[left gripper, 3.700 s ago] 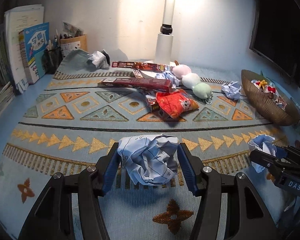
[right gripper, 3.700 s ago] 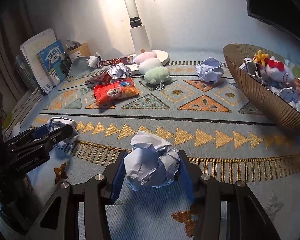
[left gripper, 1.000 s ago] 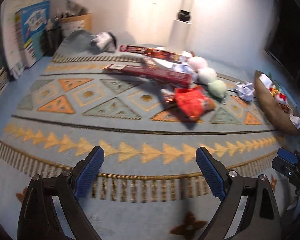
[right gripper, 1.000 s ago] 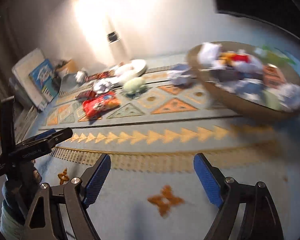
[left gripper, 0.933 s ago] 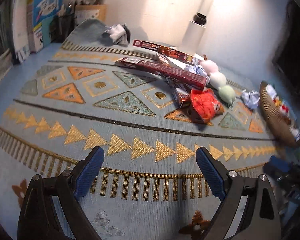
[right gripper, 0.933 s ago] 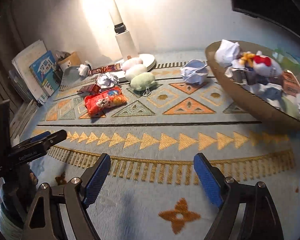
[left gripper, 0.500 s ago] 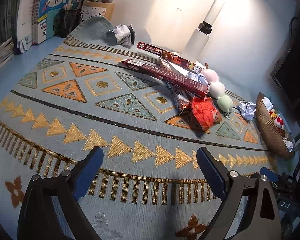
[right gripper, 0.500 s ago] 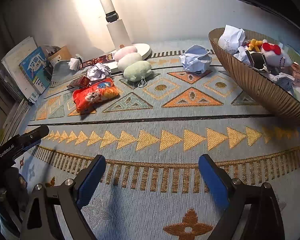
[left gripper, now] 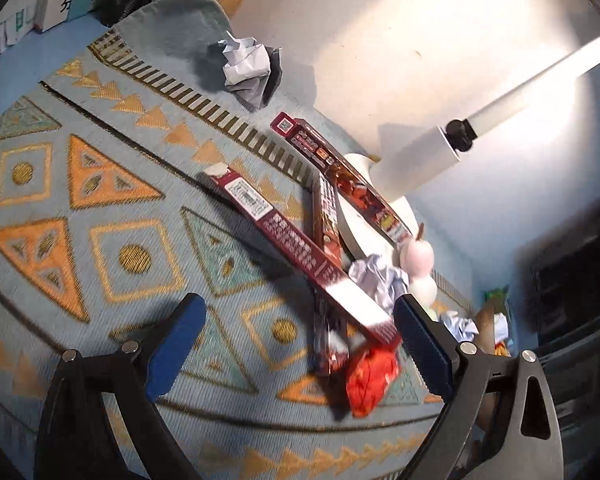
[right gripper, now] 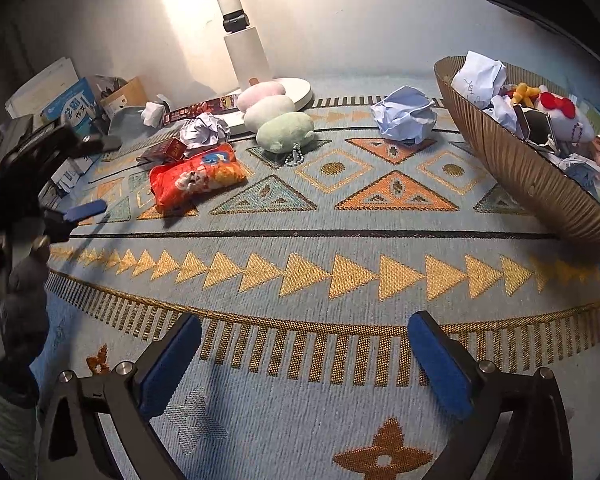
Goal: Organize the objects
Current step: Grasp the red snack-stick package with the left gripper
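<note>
Paper balls gone; left gripper [left gripper: 296,334] nearer boxes [left gripper: 300,248]; both fingers apart, right gripper [right gripper: 306,354] widening.

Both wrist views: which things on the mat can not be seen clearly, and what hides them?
- Basket: right wrist view, cut by the right edge; lower contents hidden behind its wall.
- Red snack bag: left wrist view, blurred, print unreadable.
- Green plush: left wrist view, mostly hidden behind the left hand-held gripper.
- Long red box: right wrist view, partly behind a paper ball.
</note>
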A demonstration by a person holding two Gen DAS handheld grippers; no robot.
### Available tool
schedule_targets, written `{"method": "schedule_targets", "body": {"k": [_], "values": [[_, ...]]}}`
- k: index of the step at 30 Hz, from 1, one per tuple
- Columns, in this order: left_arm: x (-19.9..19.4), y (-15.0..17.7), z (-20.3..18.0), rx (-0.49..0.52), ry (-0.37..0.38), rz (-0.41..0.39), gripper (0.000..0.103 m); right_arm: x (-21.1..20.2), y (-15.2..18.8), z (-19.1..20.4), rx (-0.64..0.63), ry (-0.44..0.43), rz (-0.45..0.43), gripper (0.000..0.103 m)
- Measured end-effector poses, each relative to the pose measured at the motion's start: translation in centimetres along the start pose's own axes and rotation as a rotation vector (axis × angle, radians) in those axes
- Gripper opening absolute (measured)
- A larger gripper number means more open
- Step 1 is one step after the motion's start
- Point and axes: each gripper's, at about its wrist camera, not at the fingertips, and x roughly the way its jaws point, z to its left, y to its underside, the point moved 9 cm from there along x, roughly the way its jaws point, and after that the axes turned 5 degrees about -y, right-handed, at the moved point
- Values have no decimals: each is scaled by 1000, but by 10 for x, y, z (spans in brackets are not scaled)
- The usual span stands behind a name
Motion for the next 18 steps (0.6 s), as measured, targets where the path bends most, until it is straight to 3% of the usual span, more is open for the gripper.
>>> {"method": "schedule_targets", "body": {"k": [4,6,8,14,18], "values": [[20,-8,-14,36,-71,-17,93,1,0,1,-3,4,2,103],[28,-6,-25,58,-79,7,81,1,0,1,-5,5,3,103],[34,0,-32,94,-99,31,52,2,0,1,-6,5,3,103],[16,11,-26,164,-69,55,25,3,0,0,-9,8,5,103],[-9,20,-6,262,-128,74,22,4,-1,0,-11,11,6,103]]}}
